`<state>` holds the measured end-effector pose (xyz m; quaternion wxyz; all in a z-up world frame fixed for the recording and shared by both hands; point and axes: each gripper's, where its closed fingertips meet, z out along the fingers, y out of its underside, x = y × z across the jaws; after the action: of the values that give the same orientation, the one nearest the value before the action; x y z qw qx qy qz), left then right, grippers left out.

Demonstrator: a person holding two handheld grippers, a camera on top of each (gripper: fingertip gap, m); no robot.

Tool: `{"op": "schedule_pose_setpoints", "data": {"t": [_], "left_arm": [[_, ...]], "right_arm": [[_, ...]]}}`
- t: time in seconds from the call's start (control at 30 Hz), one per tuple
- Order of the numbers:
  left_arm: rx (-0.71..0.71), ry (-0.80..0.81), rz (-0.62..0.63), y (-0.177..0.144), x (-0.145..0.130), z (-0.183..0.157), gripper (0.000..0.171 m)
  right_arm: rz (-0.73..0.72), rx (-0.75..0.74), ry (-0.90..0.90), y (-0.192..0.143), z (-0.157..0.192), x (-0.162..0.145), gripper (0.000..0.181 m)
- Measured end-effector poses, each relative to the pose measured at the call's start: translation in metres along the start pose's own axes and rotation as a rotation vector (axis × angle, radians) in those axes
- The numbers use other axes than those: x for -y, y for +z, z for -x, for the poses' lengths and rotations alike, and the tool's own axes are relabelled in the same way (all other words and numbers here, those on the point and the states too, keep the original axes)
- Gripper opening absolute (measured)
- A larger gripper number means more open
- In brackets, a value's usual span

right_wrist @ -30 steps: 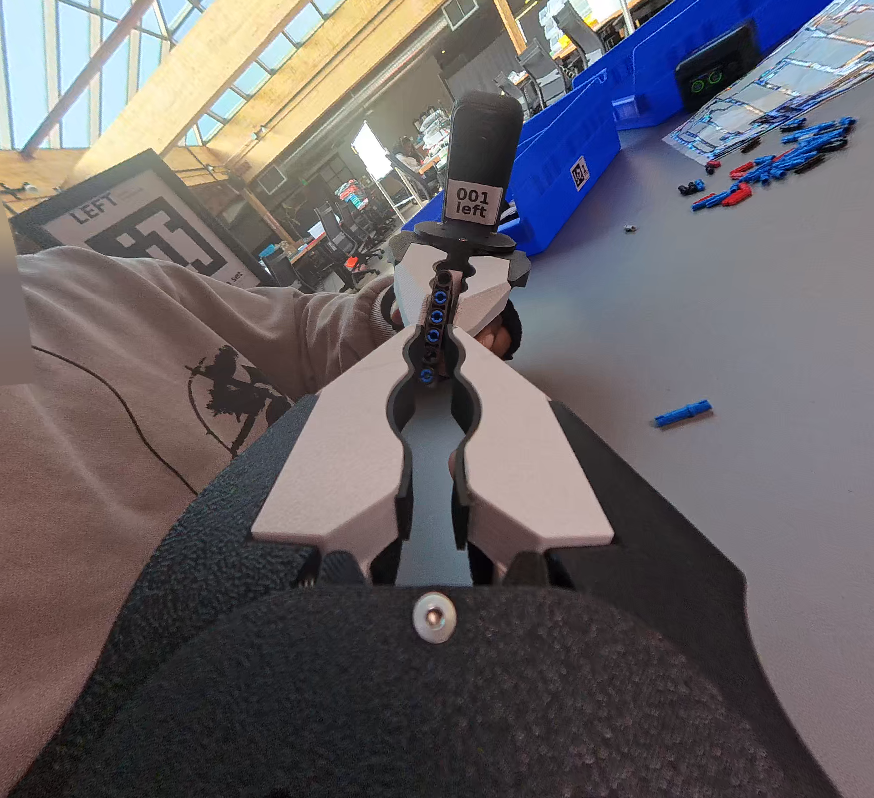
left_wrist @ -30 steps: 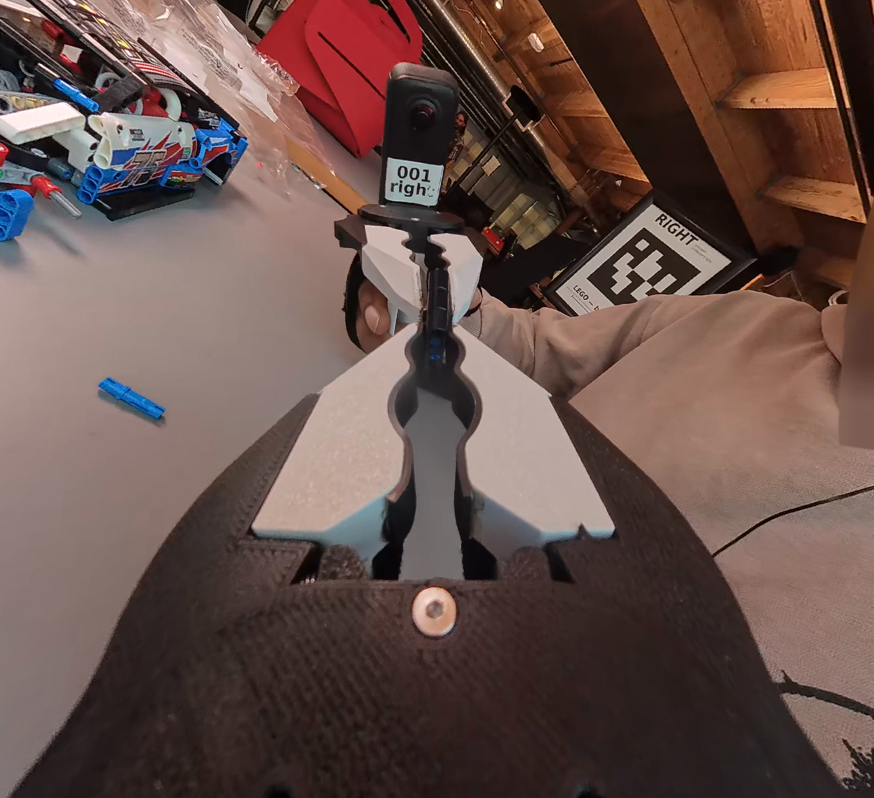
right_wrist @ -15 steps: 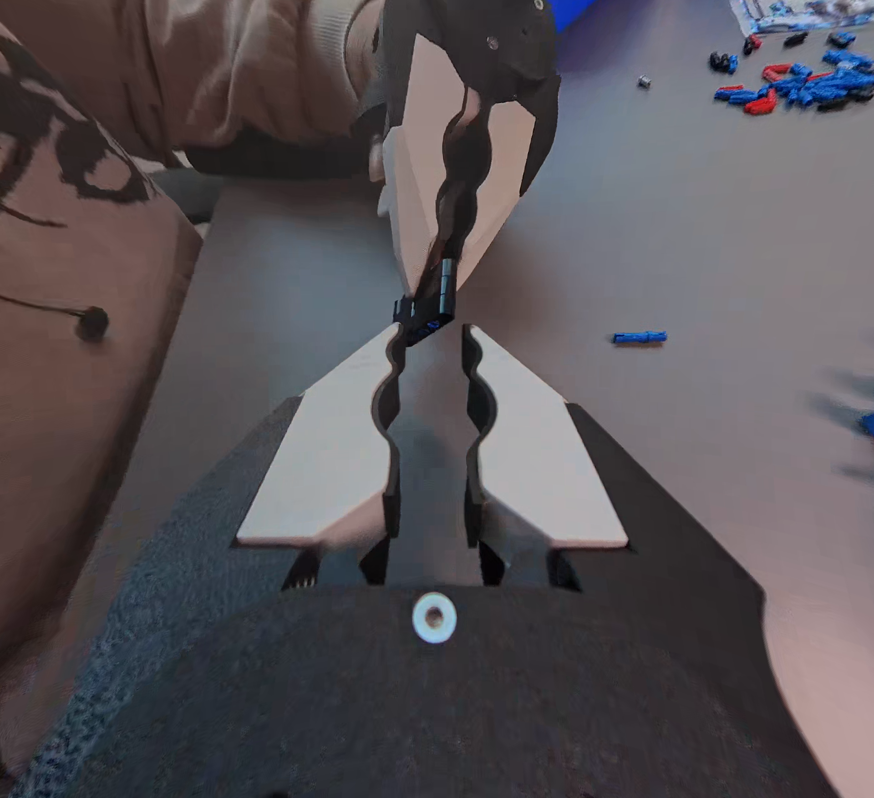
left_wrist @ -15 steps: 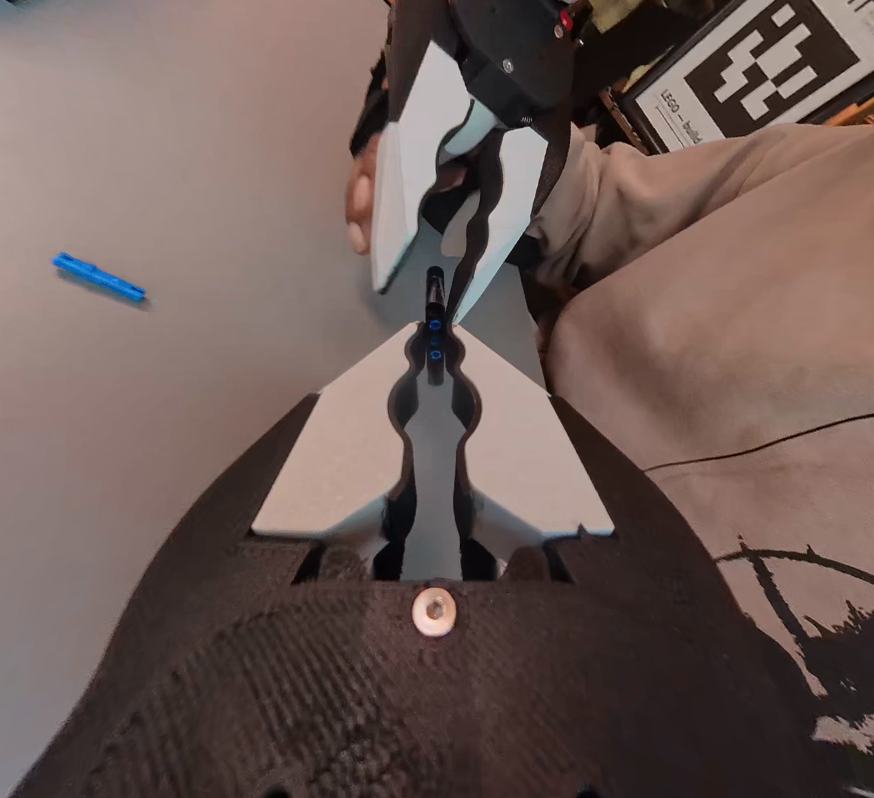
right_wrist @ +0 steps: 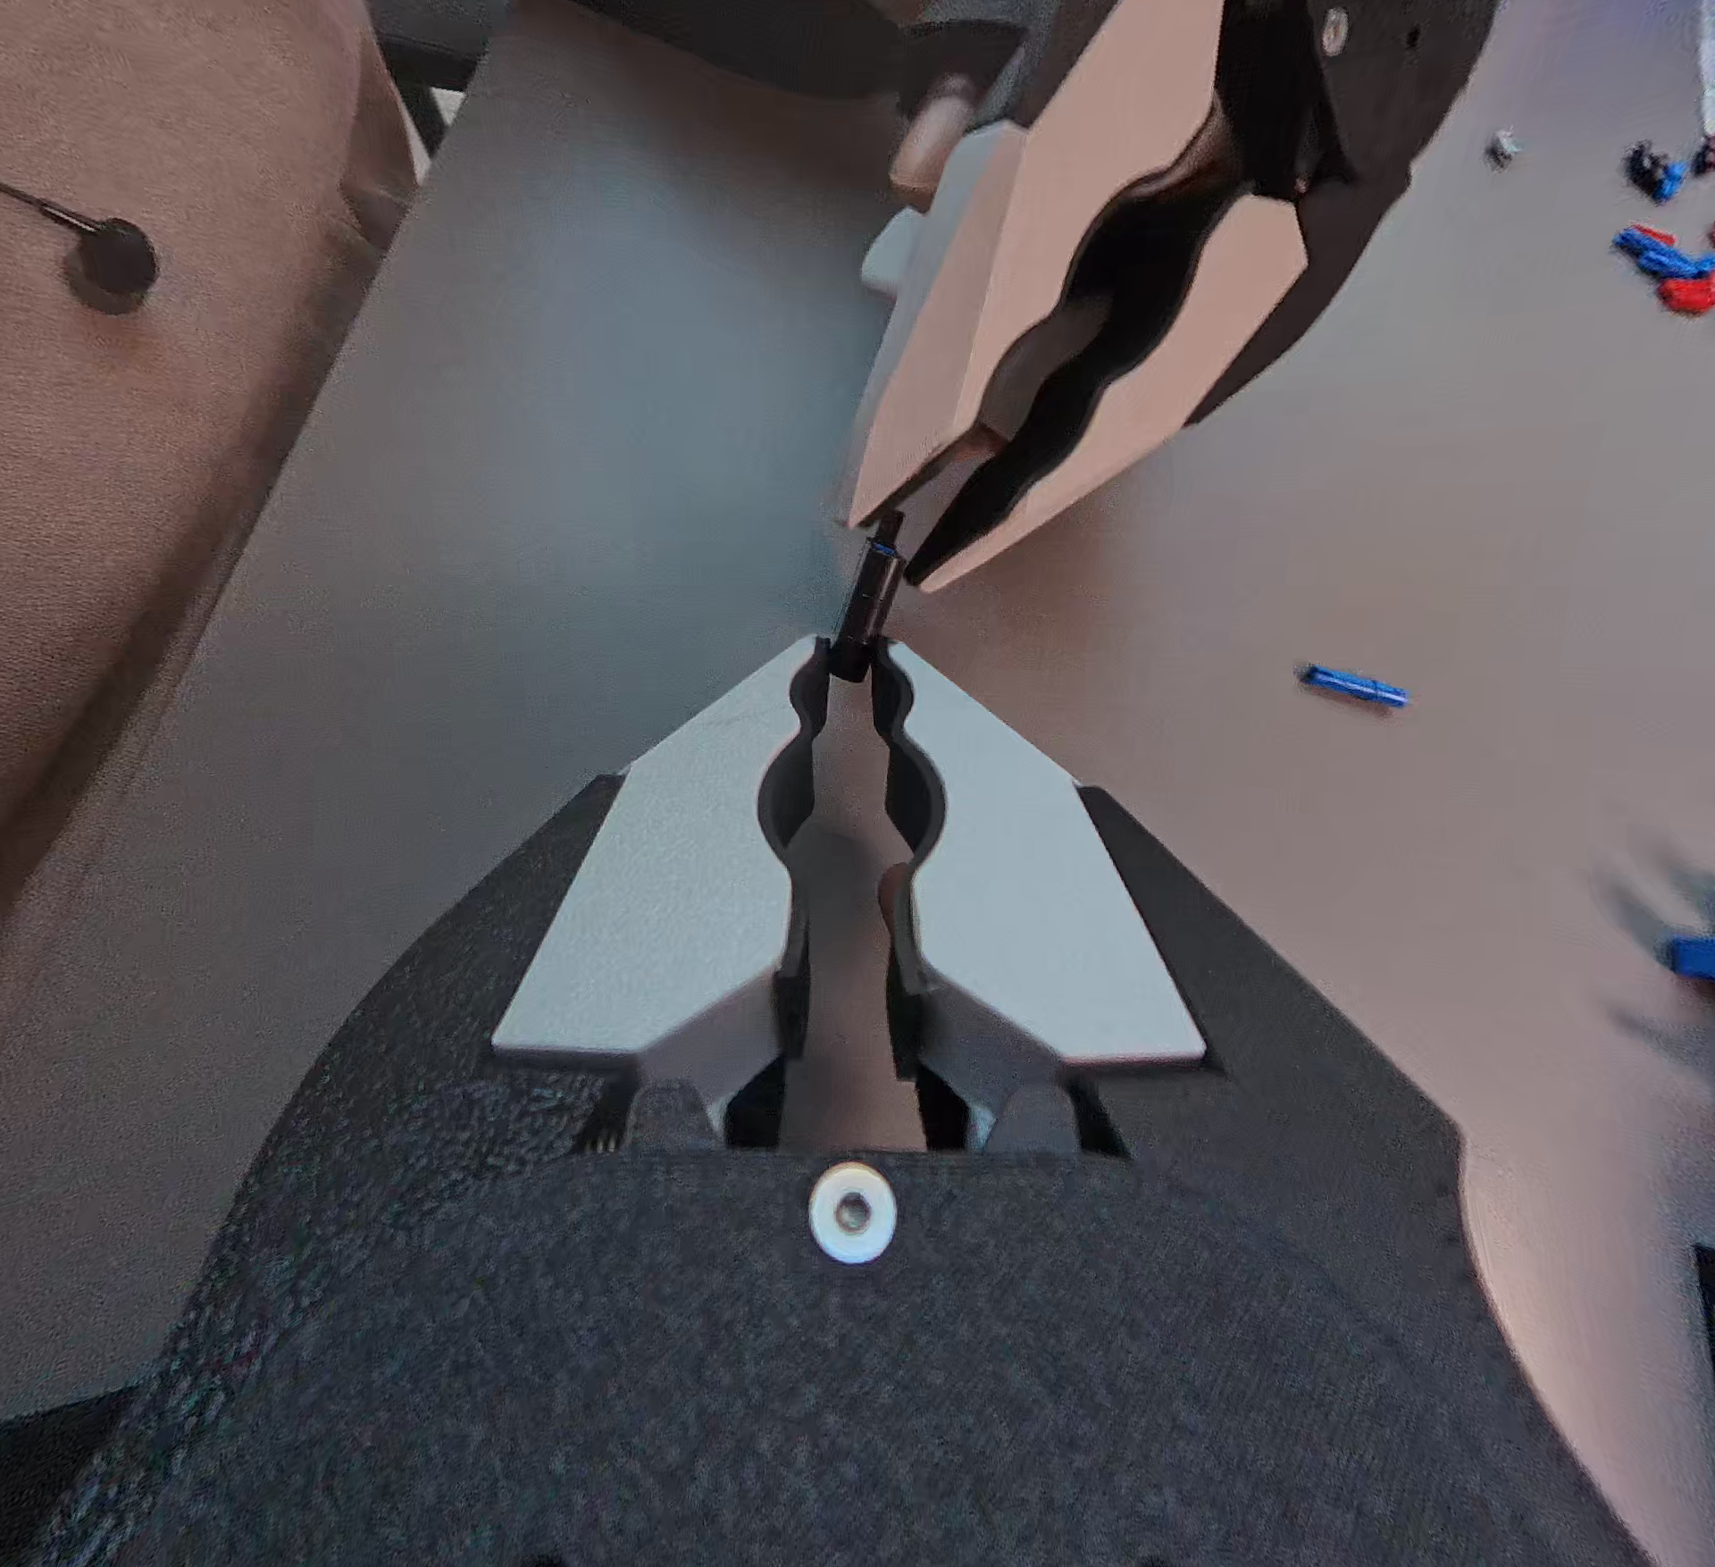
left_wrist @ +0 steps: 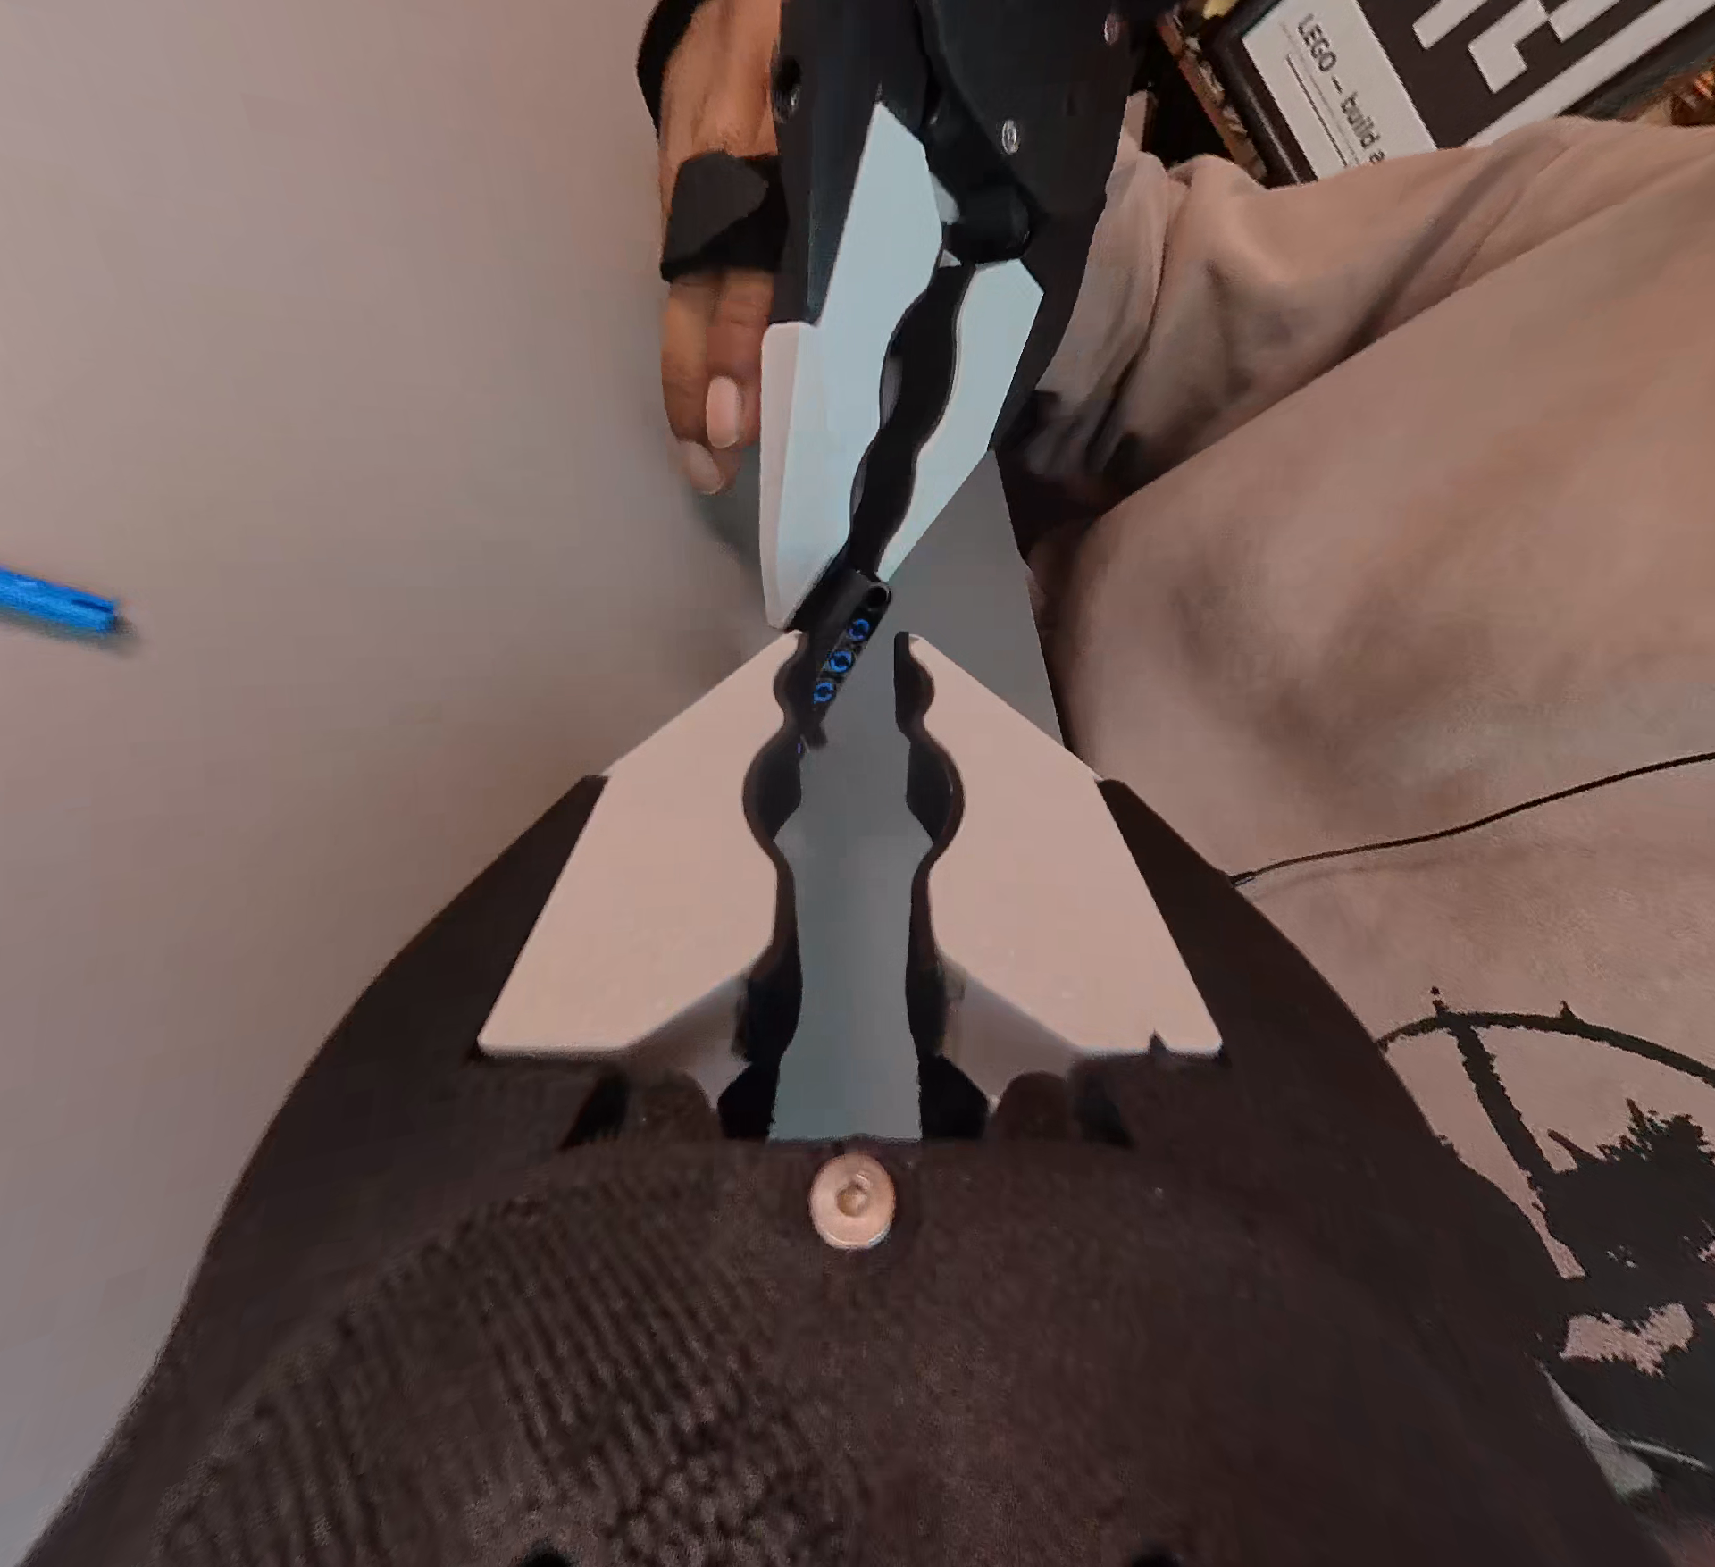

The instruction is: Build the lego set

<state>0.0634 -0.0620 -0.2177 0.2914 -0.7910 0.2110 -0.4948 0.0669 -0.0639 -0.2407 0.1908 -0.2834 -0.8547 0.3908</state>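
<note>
The right claw [right_wrist: 849,655] grips one end of the black pinned beam [right_wrist: 868,594], jaws clamped on it. The left claw [left_wrist: 844,641] stands parted around the other end, one finger touching, probably for a handover. The beam hangs above the counter [right_wrist: 603,427], near its front edge. A loose blue pin [right_wrist: 1355,687] lies well right of the right claw; open counter surrounds it.

Grippers tip to tip above the worktop [right_wrist: 594,446]

A beam [right_wrist: 868,603] spans between right gripper [right_wrist: 849,657] and left gripper [left_wrist: 844,652]; a loose pin [right_wrist: 1353,685] lies to the right.
</note>
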Motion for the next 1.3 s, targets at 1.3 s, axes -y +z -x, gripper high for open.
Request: {"op": "schedule_pose_setpoints", "data": {"t": [1.3], "left_arm": [[0.503, 0.463, 0.061, -0.019, -0.004, 0.042, 0.026]], "right_arm": [[-0.001, 0.009, 0.586, -0.008, -0.046, -0.011, 0.004]]}}
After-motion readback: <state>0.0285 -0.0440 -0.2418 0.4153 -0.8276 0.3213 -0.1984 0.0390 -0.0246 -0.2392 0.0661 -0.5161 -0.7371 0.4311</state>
